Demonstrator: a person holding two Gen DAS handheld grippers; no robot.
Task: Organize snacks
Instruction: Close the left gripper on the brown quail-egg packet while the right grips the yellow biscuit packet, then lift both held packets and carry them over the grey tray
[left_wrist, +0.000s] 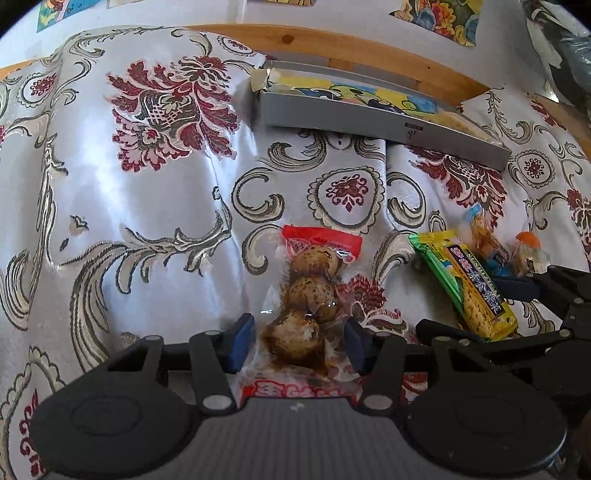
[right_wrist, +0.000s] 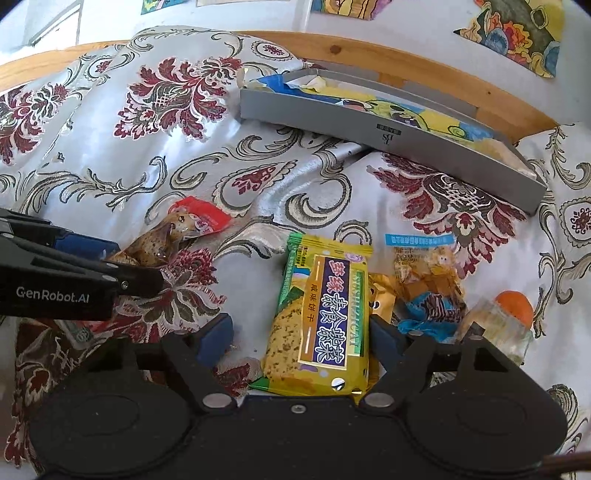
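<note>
Both views bright, daylight, even exposure. Sheen and soft glare on the satin cloth (left_wrist: 155, 206), strongest to the left of and beyond the jaws. Small specular glints on the clear egg packet (left_wrist: 310, 295) between the left jaws. Shadows short and soft. Strong fisheye bending: the grey box (right_wrist: 388, 136) ahead of the jaws bows; corners vignette black. Focus sharp centrally, softer at the rim.

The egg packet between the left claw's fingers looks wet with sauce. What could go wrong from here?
1. The egg packet looks soft and saucy; squeezed by the left claw, it might slip or burst.
2. The right claw sits open around the yellow cracker pack, whose right edge lies over a small gold packet that may get pinched too.
</note>
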